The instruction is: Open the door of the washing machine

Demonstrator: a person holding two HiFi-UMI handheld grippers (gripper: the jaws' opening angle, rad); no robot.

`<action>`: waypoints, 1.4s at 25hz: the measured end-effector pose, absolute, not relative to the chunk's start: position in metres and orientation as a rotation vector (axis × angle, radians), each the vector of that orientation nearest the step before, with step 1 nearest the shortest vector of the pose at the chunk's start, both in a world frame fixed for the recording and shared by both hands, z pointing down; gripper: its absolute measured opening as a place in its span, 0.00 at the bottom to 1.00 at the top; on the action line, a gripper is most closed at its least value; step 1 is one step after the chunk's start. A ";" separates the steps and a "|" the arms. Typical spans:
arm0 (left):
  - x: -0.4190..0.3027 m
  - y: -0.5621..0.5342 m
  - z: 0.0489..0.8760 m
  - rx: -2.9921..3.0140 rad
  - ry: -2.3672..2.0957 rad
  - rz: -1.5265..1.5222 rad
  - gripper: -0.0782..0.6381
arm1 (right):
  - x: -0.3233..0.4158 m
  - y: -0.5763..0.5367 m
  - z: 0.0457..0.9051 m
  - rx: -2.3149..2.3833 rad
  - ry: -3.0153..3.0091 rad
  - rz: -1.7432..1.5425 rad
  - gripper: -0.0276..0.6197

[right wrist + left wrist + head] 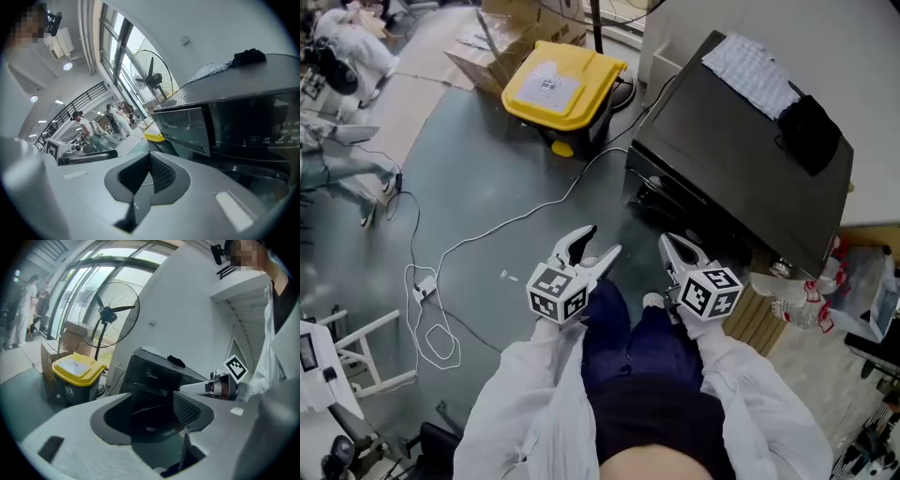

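Observation:
The dark washing machine (pixel 741 150) stands at the upper right of the head view, with a white cloth (pixel 755 70) and a black cloth (pixel 811 131) on its top. Its front (pixel 675 202) faces both grippers, and the door looks closed. My left gripper (pixel 600 241) hovers open just in front of it. In the left gripper view, the round dark door (pixel 149 426) shows between the spread jaws of the left gripper (pixel 150 413). My right gripper (pixel 667 241) is shut on nothing, close to the front. The right gripper (pixel 150 157) points past the control panel (pixel 243 126).
A bin with a yellow lid (pixel 562 84) stands left of the machine, with cardboard boxes (pixel 502 47) behind it. A white cable (pixel 487 234) trails over the grey floor. A standing fan (pixel 110 315) is by the window. Bottles (pixel 806 300) sit at the right, and a white rack (pixel 356 352) at the lower left.

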State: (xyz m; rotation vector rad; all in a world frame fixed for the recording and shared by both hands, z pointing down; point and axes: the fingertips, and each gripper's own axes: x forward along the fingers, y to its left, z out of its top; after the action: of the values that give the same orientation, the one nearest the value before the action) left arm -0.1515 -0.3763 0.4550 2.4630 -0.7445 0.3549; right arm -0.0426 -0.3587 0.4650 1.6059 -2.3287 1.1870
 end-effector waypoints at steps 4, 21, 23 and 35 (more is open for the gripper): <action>-0.146 -0.401 0.467 2.522 -0.579 0.441 0.48 | -0.051 -0.376 0.478 1.708 -2.252 1.219 0.05; -0.095 -0.436 0.581 2.699 0.032 0.826 0.46 | -0.028 -0.369 0.544 2.146 -1.812 1.332 0.05; -0.085 -0.436 0.597 2.704 0.079 0.848 0.46 | -0.026 -0.364 0.552 2.172 -1.764 1.342 0.05; -0.042 -0.428 0.679 2.779 0.273 1.118 0.46 | -0.024 -0.344 0.589 2.143 -1.673 1.379 0.05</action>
State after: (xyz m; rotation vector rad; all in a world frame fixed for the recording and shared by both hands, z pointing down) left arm -0.0424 -0.4280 0.6793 2.7793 0.2728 1.1181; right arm -0.0236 -0.3435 0.5889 2.1433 -1.6732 1.3792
